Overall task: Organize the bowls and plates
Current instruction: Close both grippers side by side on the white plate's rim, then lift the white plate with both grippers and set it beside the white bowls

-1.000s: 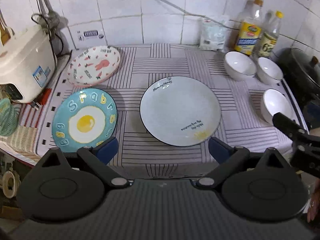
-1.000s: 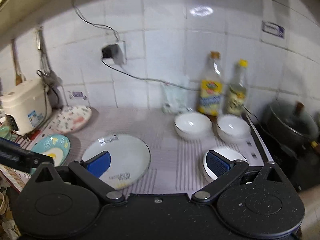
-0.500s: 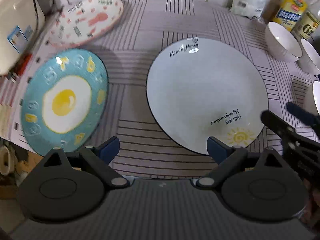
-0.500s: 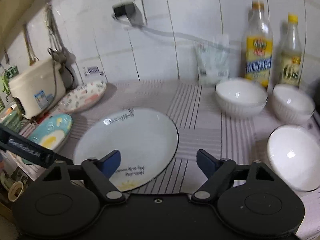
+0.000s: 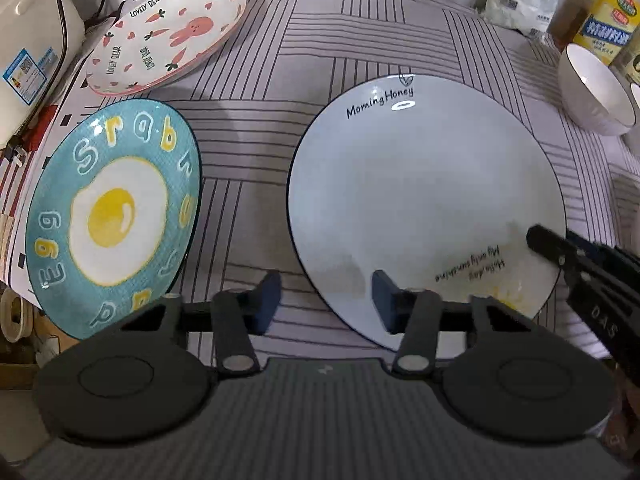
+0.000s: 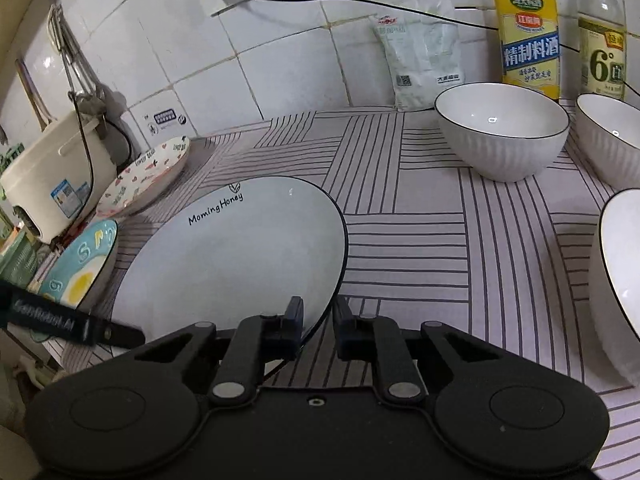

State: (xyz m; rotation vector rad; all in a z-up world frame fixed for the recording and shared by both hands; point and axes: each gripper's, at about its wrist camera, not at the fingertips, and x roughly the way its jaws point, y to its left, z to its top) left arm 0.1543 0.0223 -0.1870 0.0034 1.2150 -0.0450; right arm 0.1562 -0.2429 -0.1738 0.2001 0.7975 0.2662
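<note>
The bench [image 5: 360, 40] is wearing a pale cloth crossed by blocks of thin dark stripes, some running lengthwise, some across. At its centre the large plate [image 5: 424, 200] is showing plain white with a fine black rim, black script lettering and a small yellow sun. At nine o'clock from it the egg plate [image 5: 116, 216] is glowing teal with a white-and-yellow fried egg and pastel letters. Toward eleven o'clock the rabbit plate [image 5: 168, 36] is showing white with pink rabbits, hearts and carrots. At two o'clock the ribbed bowls [image 6: 500, 128] are gleaming white with dark rims, before a yellow-labelled bottle [image 6: 528, 40].
</note>
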